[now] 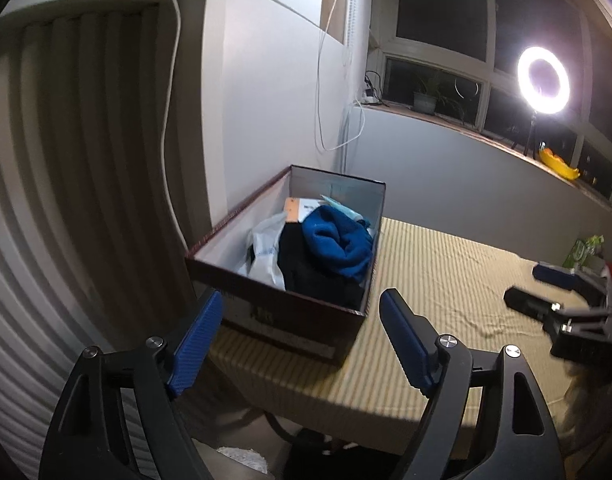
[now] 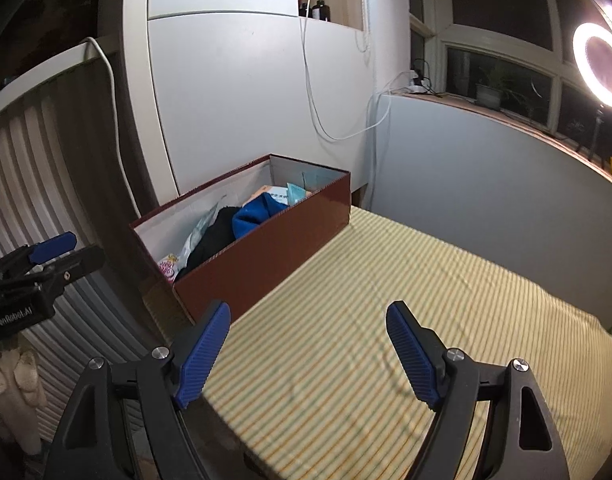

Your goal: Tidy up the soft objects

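Both claws gape with nothing between their pads, left claw (image 1: pixel 298 344) and right claw (image 2: pixel 308 354). The blue cloth (image 1: pixel 338 240) lies in the brown box (image 2: pixel 262 256) at the counter's (image 2: pixel 386 320) far left corner.

Black hand-held gripper (image 2: pixel 308 350) — ribbed blue pads (image 2: pixel 202 354)

An open box (image 2: pixel 262 256) stands on the table's (image 2: pixel 386 320) far left corner, against the wall. Inside it, a fleece (image 1: pixel 338 240) lies on a dark garment (image 1: pixel 306 272), with plastic packets (image 1: pixel 266 252) to their left. A ring light (image 1: pixel 543 80) stands on the far right windowsill (image 1: pixel 506 144).
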`<action>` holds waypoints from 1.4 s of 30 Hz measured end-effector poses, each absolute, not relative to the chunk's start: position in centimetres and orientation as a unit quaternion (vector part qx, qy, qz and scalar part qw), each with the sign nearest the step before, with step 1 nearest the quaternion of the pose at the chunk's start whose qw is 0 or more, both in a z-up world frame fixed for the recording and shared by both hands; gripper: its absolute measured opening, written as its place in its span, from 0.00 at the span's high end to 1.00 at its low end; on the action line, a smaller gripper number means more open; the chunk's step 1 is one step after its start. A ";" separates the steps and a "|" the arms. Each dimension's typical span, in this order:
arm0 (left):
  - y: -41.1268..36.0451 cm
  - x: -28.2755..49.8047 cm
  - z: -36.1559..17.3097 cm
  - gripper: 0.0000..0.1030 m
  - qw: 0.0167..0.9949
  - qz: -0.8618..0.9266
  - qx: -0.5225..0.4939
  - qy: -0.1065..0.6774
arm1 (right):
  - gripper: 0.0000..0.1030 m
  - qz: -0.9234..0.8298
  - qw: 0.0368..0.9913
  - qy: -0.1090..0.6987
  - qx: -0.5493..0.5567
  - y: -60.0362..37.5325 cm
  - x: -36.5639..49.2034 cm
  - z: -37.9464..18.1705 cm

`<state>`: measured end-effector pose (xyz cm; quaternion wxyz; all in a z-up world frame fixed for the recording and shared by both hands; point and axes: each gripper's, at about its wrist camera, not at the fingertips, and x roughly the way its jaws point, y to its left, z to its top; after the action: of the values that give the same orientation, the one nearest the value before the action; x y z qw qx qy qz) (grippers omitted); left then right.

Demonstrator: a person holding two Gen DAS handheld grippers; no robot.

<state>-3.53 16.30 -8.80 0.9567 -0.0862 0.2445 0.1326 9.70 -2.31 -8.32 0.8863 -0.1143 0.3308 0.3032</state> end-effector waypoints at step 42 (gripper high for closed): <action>14.8 -5.4 -9.8 0.22 0.955 0.128 -0.087 0.252 | 0.24 0.283 0.891 0.334 -0.125 -4.6 6.4 -10.4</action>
<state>-5.38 14.81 -9.84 0.9553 -0.0866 0.2519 0.1283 6.37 -4.56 -10.43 0.8907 -0.1247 0.3335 0.2827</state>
